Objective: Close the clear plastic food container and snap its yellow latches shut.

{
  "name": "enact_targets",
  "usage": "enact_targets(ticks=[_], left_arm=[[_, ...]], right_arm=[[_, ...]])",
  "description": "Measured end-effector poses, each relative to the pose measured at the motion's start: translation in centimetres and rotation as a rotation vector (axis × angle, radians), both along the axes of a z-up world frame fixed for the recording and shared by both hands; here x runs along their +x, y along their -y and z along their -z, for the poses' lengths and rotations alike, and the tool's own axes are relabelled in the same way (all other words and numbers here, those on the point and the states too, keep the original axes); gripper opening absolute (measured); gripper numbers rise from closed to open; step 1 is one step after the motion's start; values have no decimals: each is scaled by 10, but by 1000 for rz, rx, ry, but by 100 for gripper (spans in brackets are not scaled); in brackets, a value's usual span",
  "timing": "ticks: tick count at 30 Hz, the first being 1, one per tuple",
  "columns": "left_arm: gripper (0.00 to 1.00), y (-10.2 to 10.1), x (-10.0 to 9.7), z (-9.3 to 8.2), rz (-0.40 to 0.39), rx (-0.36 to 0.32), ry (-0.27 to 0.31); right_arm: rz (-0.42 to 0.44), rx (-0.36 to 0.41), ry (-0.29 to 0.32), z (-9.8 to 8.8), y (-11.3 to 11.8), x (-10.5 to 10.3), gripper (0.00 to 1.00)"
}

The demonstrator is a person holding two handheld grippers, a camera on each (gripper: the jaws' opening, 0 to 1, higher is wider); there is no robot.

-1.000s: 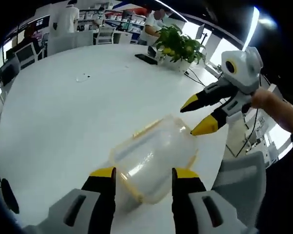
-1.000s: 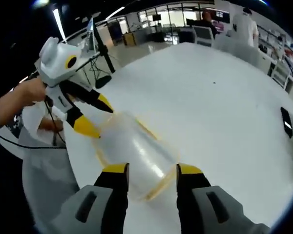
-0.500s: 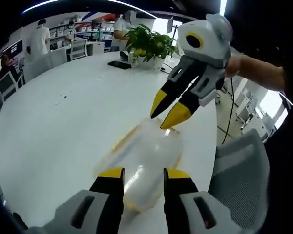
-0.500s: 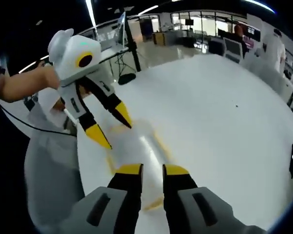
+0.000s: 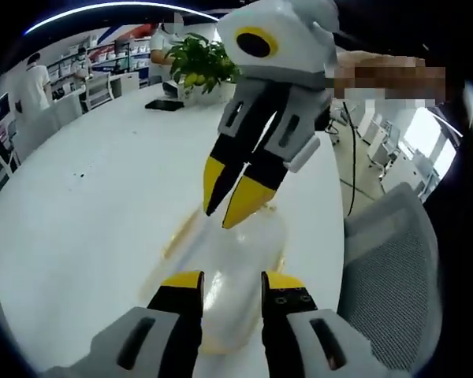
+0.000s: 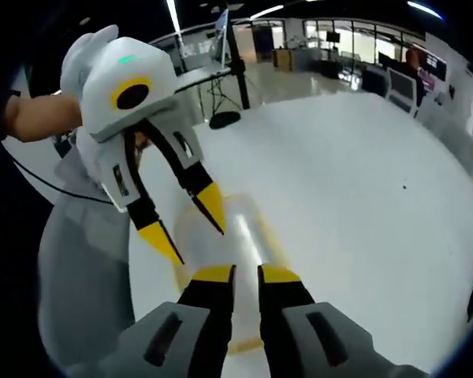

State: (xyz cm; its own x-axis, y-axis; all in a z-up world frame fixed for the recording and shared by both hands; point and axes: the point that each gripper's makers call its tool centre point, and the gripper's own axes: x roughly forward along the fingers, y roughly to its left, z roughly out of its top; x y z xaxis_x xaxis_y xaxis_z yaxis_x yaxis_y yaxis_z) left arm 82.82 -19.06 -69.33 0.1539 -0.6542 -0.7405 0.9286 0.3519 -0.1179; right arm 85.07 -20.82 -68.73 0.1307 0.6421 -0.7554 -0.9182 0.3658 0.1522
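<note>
Left tool: the left tool (image 5: 231,282) rises from the bottom of the left gripper view, jaws a little apart and bracketing the near end of the container; in the right gripper view it (image 6: 191,224) comes down from the upper left, pointing steeply at the box, yellow tips spread.
Right tool: the right tool (image 6: 245,273) has its jaws drawn almost together, a thin gap between the yellow tips; in the left gripper view it (image 5: 227,204) drops in from above, tips close and angled down onto the far end of the box.
Container: the clear box (image 5: 232,272) lies on the white bench (image 5: 87,228) directly ahead of the left tool's jaws, near the bench edge; a yellow latch (image 5: 183,234) shows along its side left of that tool. In the right gripper view the box (image 6: 229,236) sits just beyond the right tool's tips; whether they touch the plastic I cannot tell, since it blurs there.
Hand pose: a forearm (image 6: 39,116) reaches in behind the left tool, held level.
Surroundings: a grey mesh chair (image 5: 394,276) stands right of the left tool; a potted plant (image 5: 199,63) is far ahead.
</note>
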Motion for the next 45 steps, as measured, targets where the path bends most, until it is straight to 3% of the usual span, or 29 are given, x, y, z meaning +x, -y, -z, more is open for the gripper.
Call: enact_targets(ticks=[17,22,26,33,39,45], left_arm=[[21,14,-7,10,80,27,8],[22,17,-12,10,102,28,21],[27,18,-16,11,132,46,75],[37,14,-21,17,175,83,160],[39,13,-23,18,172,81,178],[40,13,-24,19,185,79,208]], right_arm=[[-73,-32,10,13,-14,7,10],[-103,-40,19,14,-14,6,18],[-132,-49,19,16,-13,5,26],[-162,-68,23,18,-12,6,28],[-145,-82,25,20,-11,18,33],[-165,-89,-1,24,-11,16,36]])
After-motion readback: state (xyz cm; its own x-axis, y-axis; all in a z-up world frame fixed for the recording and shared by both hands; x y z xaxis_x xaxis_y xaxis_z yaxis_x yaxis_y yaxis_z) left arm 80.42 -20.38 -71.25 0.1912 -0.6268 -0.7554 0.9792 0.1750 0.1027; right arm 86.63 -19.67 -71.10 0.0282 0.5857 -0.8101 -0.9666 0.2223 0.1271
